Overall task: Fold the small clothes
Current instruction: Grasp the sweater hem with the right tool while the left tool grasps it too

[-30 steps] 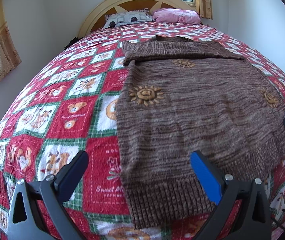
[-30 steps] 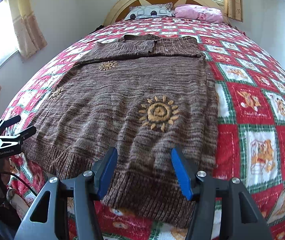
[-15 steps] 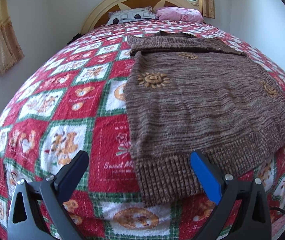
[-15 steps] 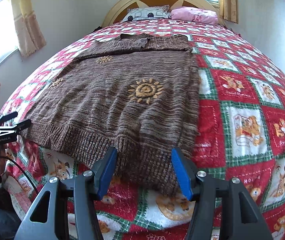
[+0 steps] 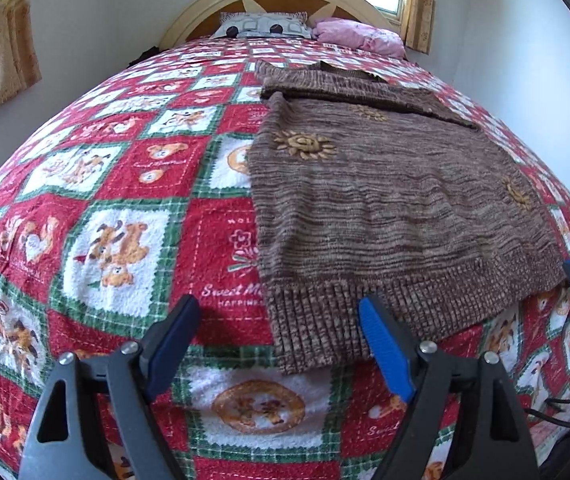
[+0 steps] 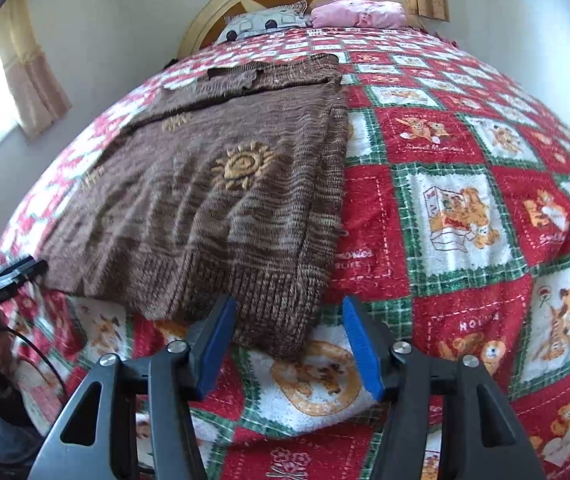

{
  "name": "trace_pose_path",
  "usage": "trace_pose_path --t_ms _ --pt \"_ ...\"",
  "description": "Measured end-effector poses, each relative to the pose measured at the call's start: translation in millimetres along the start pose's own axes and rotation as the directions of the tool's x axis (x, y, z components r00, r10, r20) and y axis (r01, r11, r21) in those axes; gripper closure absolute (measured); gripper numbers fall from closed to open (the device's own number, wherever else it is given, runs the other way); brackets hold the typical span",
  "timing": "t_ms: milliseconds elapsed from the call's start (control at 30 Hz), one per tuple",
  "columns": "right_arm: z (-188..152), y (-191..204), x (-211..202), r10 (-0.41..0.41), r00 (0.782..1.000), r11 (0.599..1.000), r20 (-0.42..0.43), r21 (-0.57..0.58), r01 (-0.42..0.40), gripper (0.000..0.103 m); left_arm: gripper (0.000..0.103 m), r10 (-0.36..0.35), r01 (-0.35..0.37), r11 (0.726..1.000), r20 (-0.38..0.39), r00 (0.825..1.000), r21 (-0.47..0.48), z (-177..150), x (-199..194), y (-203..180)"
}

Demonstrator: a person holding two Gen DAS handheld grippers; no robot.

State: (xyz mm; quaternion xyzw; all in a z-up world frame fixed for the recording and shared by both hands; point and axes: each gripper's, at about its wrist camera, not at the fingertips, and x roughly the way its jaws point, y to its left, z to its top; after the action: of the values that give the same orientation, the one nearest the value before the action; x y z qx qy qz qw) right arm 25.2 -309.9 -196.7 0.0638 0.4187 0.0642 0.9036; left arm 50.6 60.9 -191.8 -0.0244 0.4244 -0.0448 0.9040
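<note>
The brown knitted sweater [image 5: 385, 208] is spread flat on the patchwork bedspread [image 5: 117, 184], and both the left gripper [image 5: 279, 342] and right gripper [image 6: 287, 344] are held spread, empty, before its ribbed hem corners, presumably for lifting.

The left tool [image 5: 279, 306] is made of black plastic arms with triangle-shaped holes cut in them. Small round silver screws sit at its joints. Its two fingers [image 5: 385, 350] are long flat blue pads with tiny ridges; the one in shadow looks darker blue. The right tool [image 6: 289, 306] looks just the same: black arms, silver screws and bright blue ribbed fingers [image 6: 359, 344]. In the right wrist view, a thin black cable [image 6: 47, 364] loops down near the black tip of the other tool at the left edge.
</note>
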Motion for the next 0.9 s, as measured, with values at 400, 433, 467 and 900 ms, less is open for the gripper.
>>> trace_pose_path --t_ms 400,433,467,900 --pt "0 -7 2 0.119 0.993 0.992 0.008 0.047 -0.119 0.095 0.092 -0.164 0.164 0.986 0.000 0.986 -0.029 1 -6 -1" --pt "0 -7 1 0.134 0.991 0.990 0.012 0.051 -0.134 0.095 0.094 -0.175 0.175 0.984 0.000 0.985 -0.038 2 -7 1" --pt "1 -7 0 0.143 0.990 0.988 0.015 0.054 -0.144 0.095 0.094 -0.191 0.191 0.981 0.000 0.982 -0.043 2 -8 2" --pt "25 -35 -43 0.358 0.916 0.903 0.178 0.185 -0.389 0.096 0.095 -0.393 0.406 0.893 0.102 0.914 -0.193 30 -32 37"
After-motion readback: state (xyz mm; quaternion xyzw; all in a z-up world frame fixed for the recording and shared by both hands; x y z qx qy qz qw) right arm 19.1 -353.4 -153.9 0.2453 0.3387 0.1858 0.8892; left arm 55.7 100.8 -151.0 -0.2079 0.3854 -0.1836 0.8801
